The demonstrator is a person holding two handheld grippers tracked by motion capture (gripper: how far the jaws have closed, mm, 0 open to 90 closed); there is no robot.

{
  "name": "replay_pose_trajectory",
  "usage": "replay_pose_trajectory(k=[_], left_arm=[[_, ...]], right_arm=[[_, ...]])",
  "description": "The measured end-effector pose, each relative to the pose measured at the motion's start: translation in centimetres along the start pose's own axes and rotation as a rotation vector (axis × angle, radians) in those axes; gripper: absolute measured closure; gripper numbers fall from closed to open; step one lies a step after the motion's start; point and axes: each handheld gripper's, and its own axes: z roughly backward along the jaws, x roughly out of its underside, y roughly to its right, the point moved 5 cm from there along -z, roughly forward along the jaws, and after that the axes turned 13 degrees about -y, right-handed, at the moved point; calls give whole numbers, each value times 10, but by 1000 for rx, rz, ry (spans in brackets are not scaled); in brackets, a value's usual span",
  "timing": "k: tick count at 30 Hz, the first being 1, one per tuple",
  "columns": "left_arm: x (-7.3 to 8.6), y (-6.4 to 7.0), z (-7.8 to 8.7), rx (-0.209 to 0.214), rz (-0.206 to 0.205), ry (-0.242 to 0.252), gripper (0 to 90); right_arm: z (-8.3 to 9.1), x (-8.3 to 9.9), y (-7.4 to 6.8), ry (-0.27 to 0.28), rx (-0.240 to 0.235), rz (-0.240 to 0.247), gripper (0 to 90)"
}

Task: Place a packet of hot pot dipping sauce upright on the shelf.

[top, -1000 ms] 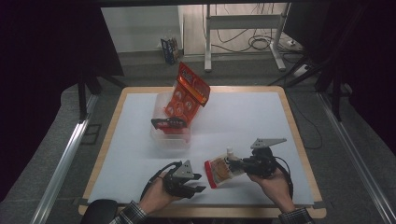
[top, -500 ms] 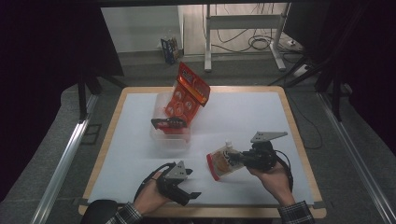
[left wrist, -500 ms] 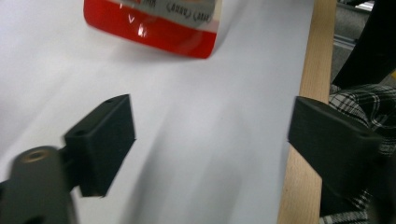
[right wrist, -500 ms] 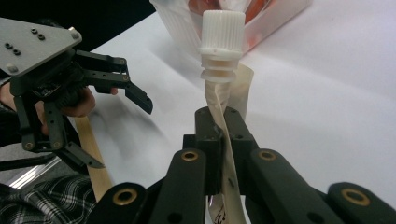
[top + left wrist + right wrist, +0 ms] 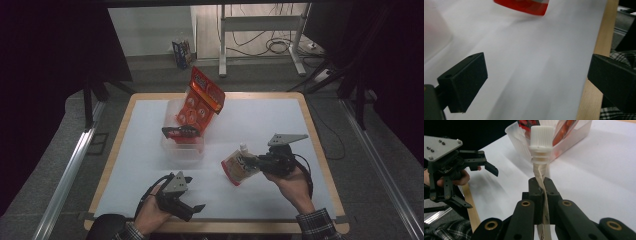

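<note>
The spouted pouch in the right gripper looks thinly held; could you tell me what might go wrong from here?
The right gripper pinches the pouch only by its thin edge under the white cap, so it may swing or slip. The clear tub already holds a tall red packet leaning out; the pouch might knock it over.

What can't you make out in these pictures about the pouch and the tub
- Pouch print: too small in the high view; edge-on between the right hand-held gripper jaws in its own view.
- Pouch bottom: cut off by the top edge in the left gripper view.
- Clear tub contents: the orange packet and a black thing cover them.
- Left hand-held gripper: blurred.
</note>
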Motion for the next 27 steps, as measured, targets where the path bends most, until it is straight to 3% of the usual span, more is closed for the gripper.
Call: replay_pose_trajectory(k=[14,27], left_arm=[[16,-9,12,-77,39,12,7],[18,-13,13,-99,42,6,4]], right_arm=[[-2,-18,2,13,4,11,869],[-5,-43,6,52,-7,27,870]])
